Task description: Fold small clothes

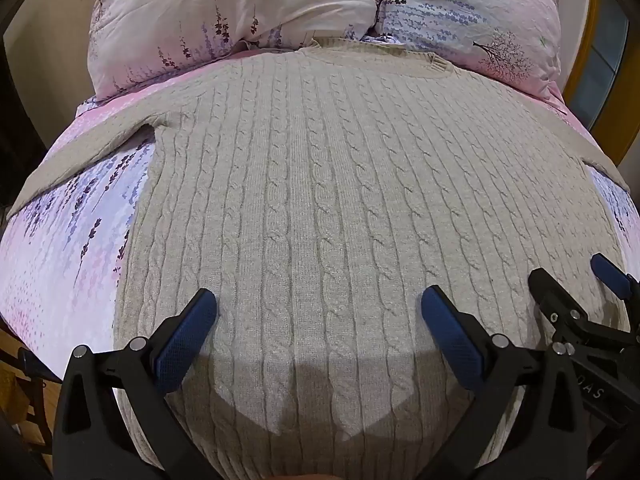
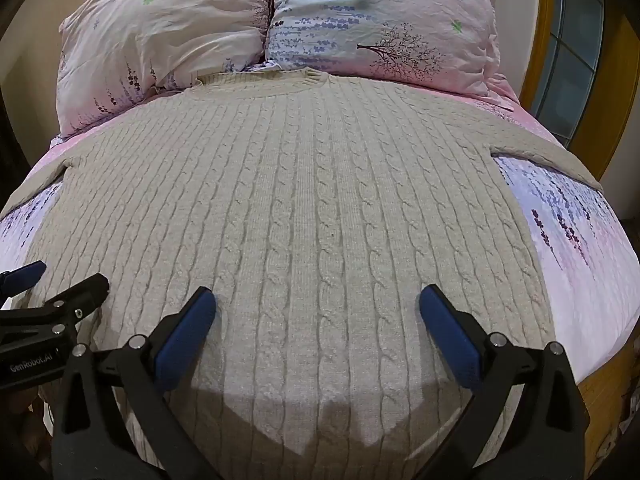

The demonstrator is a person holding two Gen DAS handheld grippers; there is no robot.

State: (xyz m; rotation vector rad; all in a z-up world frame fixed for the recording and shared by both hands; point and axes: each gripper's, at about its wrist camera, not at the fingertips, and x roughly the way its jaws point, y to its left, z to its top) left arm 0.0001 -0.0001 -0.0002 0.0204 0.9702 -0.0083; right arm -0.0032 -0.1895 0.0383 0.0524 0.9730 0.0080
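Observation:
A beige cable-knit sweater [image 1: 320, 184] [image 2: 304, 200] lies spread flat on the bed, neckline toward the pillows, both sleeves stretched out to the sides. My left gripper [image 1: 319, 300] hovers above the sweater's lower half, its blue-padded jaws wide open with only knit fabric below. My right gripper [image 2: 318, 298] hangs beside it over the same lower part, also open and holding nothing. The right gripper's tips [image 1: 568, 276] show at the right edge of the left wrist view. The left gripper's tips [image 2: 60, 276] show at the left edge of the right wrist view.
Two floral pink pillows [image 1: 240, 20] [image 2: 380, 24] lean at the head of the bed. The pink and lilac sheet [image 1: 60, 232] [image 2: 576, 240] shows on both sides of the sweater. A yellow-framed window [image 2: 576, 52] is at the right, wooden floor [image 1: 24, 364] at the lower left.

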